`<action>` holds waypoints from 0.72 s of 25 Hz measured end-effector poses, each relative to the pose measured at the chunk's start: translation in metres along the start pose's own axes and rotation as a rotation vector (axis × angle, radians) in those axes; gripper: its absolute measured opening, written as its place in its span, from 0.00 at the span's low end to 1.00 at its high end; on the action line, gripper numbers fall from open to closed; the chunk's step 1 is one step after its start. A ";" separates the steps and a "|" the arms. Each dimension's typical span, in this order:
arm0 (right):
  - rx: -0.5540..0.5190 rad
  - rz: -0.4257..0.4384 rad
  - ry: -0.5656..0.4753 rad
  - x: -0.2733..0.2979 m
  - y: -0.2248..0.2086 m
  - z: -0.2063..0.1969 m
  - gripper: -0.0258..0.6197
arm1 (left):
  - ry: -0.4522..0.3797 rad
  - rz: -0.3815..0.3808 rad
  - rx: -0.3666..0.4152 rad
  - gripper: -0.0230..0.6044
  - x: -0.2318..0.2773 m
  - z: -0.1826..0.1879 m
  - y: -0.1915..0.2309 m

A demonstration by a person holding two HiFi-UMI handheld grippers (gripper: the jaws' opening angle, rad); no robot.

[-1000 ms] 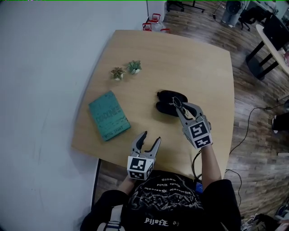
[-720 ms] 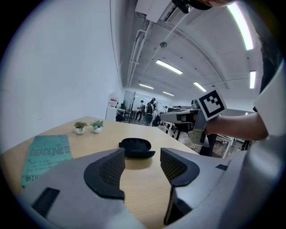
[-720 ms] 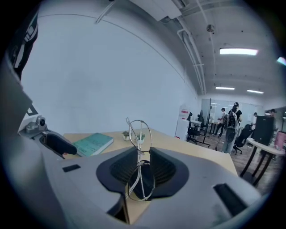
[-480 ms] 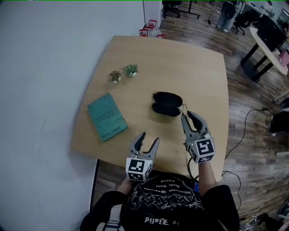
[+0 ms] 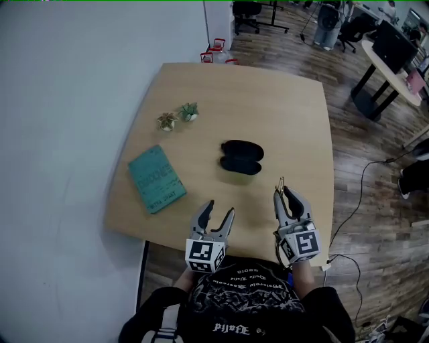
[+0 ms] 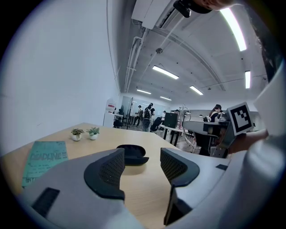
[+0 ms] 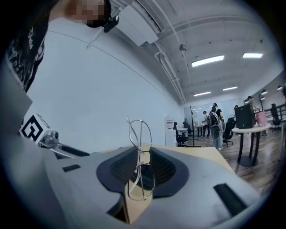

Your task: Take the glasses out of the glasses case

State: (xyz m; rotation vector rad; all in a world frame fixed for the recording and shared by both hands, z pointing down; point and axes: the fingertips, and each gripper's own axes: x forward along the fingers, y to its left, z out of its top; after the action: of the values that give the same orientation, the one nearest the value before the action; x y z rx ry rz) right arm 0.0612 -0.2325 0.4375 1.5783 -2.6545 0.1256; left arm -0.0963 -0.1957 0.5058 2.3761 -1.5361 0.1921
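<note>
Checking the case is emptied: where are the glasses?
Head view, lower right: the glasses are clamped in the right tool, nearer the person than the case.

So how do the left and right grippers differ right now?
The left gripper is open, nothing between its jaws; the right gripper is shut on the wire glasses. Left sits mid-edge; right is near the table's right corner. Both hover at the near edge, apart from the glasses case.

A pale wooden table (image 5: 268,94) stands beside a white wall (image 5: 60,134); plank floor (image 5: 375,167) spreads to its right, desks (image 5: 394,69) and chairs (image 5: 247,9) beyond, strip lights (image 6: 165,72) overhead.
</note>
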 end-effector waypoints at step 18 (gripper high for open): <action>0.070 -0.001 0.037 -0.036 0.025 -0.030 0.18 | -0.015 -0.053 0.015 0.38 -0.007 0.003 -0.017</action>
State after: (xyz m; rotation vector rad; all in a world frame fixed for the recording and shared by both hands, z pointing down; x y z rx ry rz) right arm 0.0562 -0.1863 0.4632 1.5802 -2.6493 0.2472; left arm -0.0835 -0.1842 0.4983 2.4314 -1.4815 0.1752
